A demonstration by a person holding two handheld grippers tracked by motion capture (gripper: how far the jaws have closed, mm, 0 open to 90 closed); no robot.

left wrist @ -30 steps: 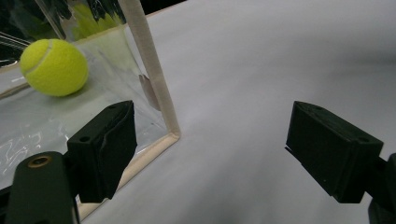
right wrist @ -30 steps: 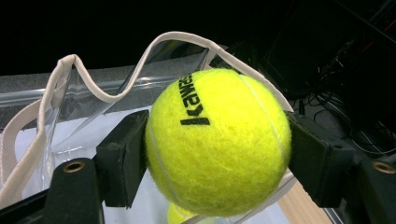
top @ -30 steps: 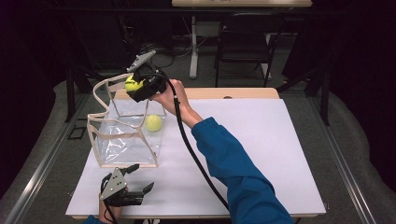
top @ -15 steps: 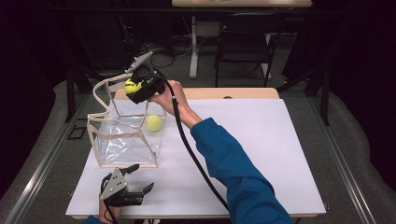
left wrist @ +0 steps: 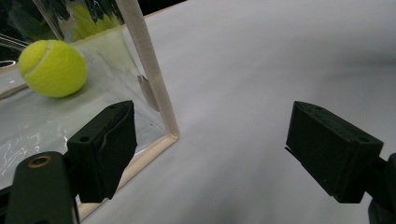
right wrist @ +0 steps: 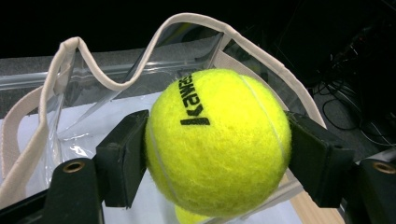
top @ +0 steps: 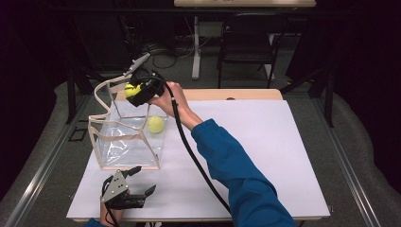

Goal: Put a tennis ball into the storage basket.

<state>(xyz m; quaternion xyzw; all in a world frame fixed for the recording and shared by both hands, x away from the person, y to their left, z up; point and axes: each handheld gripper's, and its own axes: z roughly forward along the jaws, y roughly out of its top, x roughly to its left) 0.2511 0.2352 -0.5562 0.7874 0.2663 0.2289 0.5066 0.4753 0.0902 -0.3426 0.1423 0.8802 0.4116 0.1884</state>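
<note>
The fuzzy yellow tennis ball (right wrist: pixel 218 142) I am carrying has black lettering on it, seen upside down in the right gripper view; I can make out "KAWAS" before the word curves out of sight. My right gripper (right wrist: pixel 218 154) pinches that ball, one black pad pressed on each side of it, and in the high view it hangs over the far rim of the clear plastic tote bag with cream fabric trim and handles (top: pixel 126 142). A second yellow tennis ball (top: pixel 155 124) already lies inside the bag on its floor, near the far right corner; the left gripper view shows it through the transparent wall (left wrist: pixel 53 68). My left gripper (top: pixel 137 187) rests on the white table top (top: pixel 265 156) just in front of the bag, its jaws spread with nothing between them. Compared with a second ago, the right gripper and its ball have edged only slightly over the bag's rim, while the left gripper and the bag sit as they were.
</note>
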